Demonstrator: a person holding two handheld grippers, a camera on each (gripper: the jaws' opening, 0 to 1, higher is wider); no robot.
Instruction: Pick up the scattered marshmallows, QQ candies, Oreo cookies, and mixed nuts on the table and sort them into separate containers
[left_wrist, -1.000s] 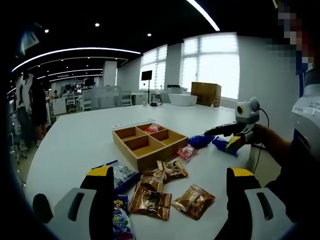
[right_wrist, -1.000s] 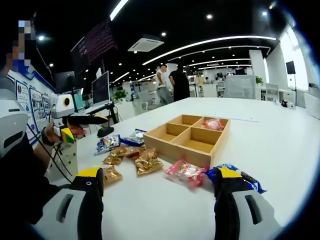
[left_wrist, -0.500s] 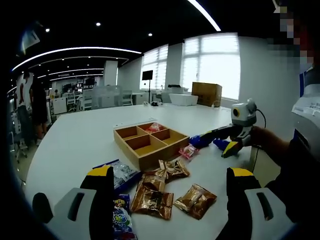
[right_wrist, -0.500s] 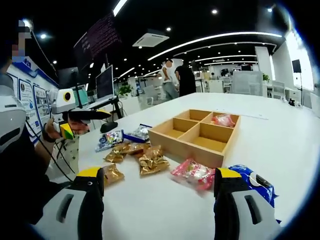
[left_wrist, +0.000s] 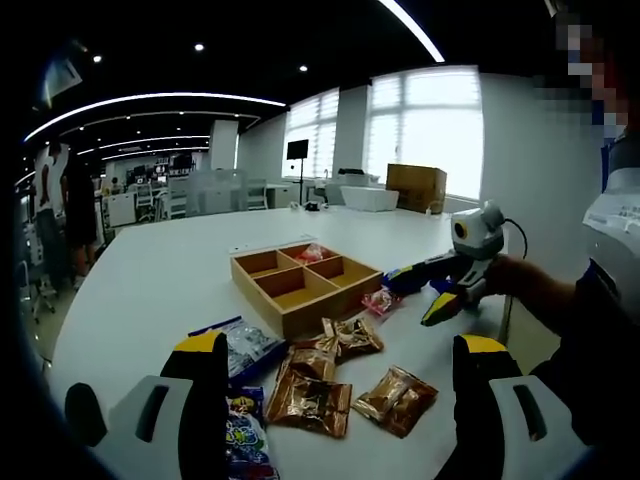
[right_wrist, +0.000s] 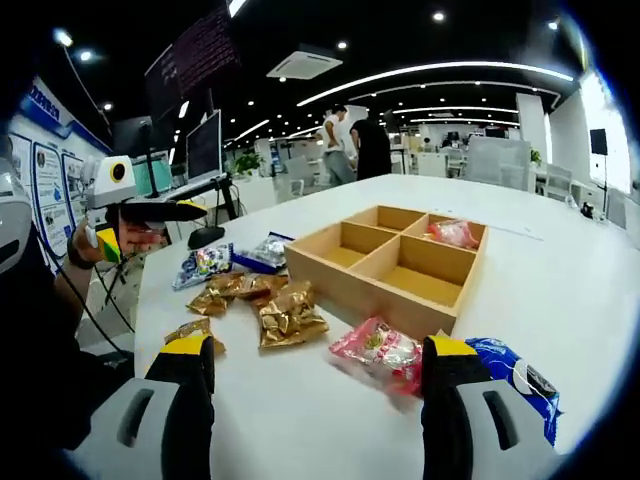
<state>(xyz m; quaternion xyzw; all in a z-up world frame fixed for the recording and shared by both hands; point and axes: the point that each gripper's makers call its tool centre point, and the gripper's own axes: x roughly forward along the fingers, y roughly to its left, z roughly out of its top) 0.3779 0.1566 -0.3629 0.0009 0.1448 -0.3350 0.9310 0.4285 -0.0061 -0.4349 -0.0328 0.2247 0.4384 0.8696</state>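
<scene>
Right gripper: jaws spread wide, empty, low over white counter, straddling pink packet; blue packet just beside its outer jaw. Left gripper: jaws spread, empty, held above brown foil packets and a blue-wrapped candy packet.

Wooden divided tray: four compartments, one pink packet lying in a far corner compartment, other three bare as far as visible.

Progress, judged: barely begun. One item sorted; brown foil packets, clear and blue packets near tray's left end, pink and blue packets at its near side all loose on counter. Exact contents of wrappers too small to tell.

Change against earlier frames: right gripper lowered and advanced toward pink packet, now between its jaws rather than ahead of them; seen from left gripper view, right gripper dipped closer to counter beside tray. Left gripper nearly unmoved. Packets undisturbed.
</scene>
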